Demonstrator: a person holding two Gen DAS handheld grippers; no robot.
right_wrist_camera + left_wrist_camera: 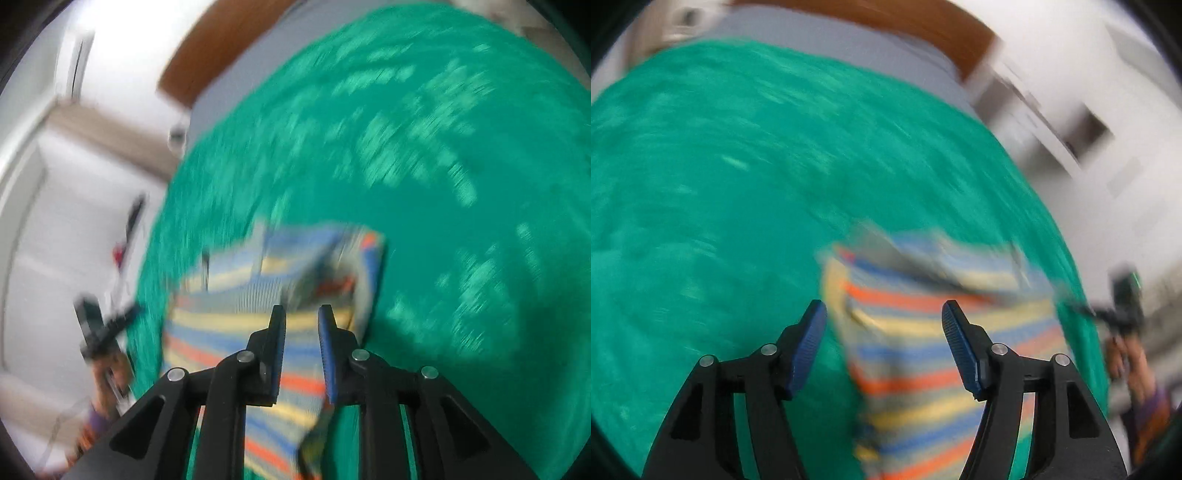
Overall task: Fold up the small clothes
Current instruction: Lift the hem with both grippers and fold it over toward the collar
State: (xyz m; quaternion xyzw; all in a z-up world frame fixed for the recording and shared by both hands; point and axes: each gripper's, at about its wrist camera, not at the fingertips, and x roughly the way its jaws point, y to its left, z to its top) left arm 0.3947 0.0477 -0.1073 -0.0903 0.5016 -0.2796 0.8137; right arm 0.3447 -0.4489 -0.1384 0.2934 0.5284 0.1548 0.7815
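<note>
Striped garment on green cover, lower centre; left gripper angled down, jaws wide, pads clear; right gripper angled down, jaws narrowly parted, cloth between, not pinched.

A green cloth covers the surface and fills most of both views, blurred. Behind it there is a grey strip and then a brown board. Beside the cloth stands white furniture with a pale brown top.
</note>
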